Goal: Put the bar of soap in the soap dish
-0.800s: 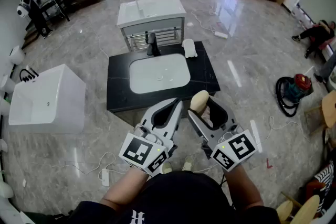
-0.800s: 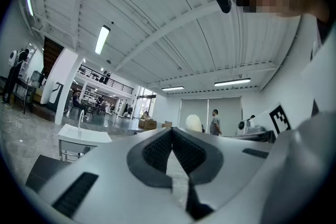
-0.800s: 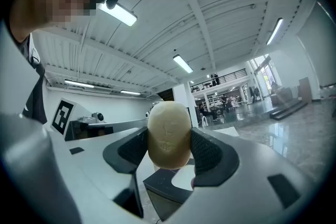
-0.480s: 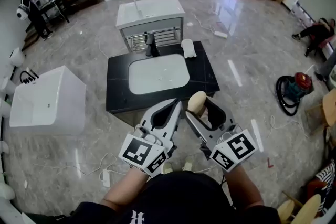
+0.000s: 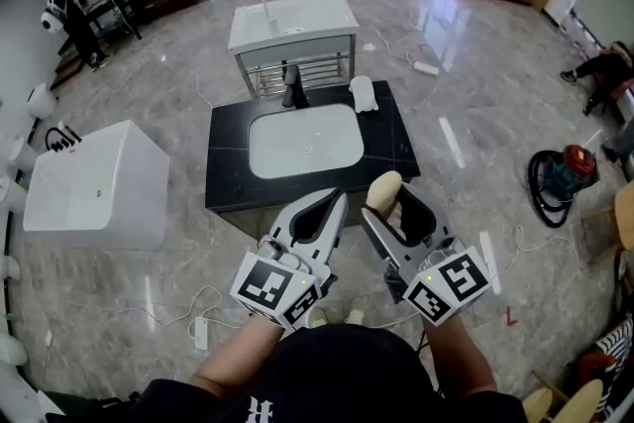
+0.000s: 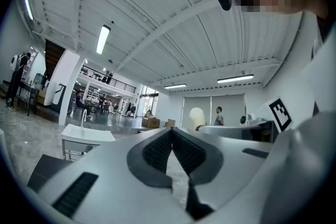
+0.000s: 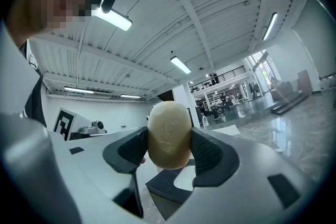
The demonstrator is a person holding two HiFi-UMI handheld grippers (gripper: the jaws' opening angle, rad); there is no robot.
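The bar of soap (image 5: 382,190) is a pale beige oval, held upright in my right gripper (image 5: 388,203), which is shut on it at about waist height. In the right gripper view the soap (image 7: 168,134) fills the gap and both pads (image 7: 131,150) press its sides. My left gripper (image 5: 335,201) is beside it, shut and holding nothing; its tips meet in the left gripper view (image 6: 171,132). Ahead stands a black counter (image 5: 228,188) with a white basin (image 5: 305,140) and a black faucet (image 5: 293,86). A small white soap dish (image 5: 364,92) sits at its far right corner.
Behind the counter stands a white vanity sink (image 5: 292,20). A white tub-like unit (image 5: 94,183) is on the left. A red vacuum with a black hose (image 5: 563,175) lies to the right. Cables and a power strip (image 5: 198,334) run over the marble floor.
The view has shifted slightly. Both grippers keep their pose, and the soap stays in the right one.
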